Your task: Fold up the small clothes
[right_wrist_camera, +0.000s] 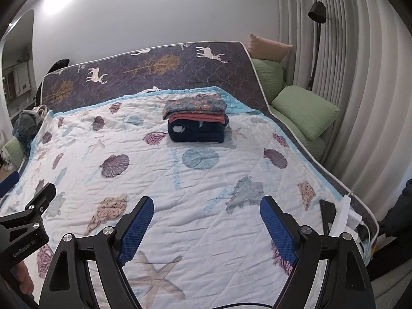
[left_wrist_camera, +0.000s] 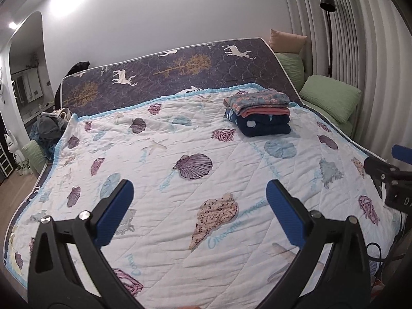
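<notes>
Both wide open and empty: left gripper (left_wrist_camera: 199,211), right gripper (right_wrist_camera: 207,221), above the shell quilt (left_wrist_camera: 180,231). Folded stack (right_wrist_camera: 197,119) far ahead near the quilt's far edge; unfolded heap (left_wrist_camera: 50,128) at left bed edge. Probably soft, light, floppy; best pinched at hem corners.

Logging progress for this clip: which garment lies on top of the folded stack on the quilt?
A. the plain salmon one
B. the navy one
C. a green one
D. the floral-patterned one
D: the floral-patterned garment tops the stack, above the salmon garment and the navy garment.
</notes>
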The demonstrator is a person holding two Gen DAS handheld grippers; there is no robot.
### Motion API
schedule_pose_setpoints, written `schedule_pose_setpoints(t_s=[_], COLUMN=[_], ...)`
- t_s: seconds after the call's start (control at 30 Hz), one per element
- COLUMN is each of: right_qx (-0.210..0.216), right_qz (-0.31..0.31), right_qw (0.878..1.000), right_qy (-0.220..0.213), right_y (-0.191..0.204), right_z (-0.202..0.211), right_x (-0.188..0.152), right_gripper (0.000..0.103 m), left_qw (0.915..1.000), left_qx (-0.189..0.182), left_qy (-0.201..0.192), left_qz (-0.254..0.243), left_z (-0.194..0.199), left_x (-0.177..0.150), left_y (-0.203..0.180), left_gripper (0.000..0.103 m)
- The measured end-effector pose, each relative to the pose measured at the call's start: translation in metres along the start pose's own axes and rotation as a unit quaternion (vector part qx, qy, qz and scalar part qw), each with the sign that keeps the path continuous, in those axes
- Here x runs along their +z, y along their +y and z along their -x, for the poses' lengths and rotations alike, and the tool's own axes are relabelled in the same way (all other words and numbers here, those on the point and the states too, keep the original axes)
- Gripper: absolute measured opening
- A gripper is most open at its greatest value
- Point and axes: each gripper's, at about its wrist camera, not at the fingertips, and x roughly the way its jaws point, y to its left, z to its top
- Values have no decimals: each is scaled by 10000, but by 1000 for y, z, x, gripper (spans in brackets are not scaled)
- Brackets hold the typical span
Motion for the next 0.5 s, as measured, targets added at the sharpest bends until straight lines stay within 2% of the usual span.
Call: schedule_pose_setpoints(t_s=[0.5], right_qx=[-16], right_qz=[-62], right_qw=[10000], right_qy=[24], right_y=[-3], right_z=[1], right_x=[-6], right_gripper=[87], left_qw=[9999], left_qx=[-124], left_qy=[-54], left_qz=[-103], left_z=[2], left_x=[1], left_y=[-13], left_gripper=[102])
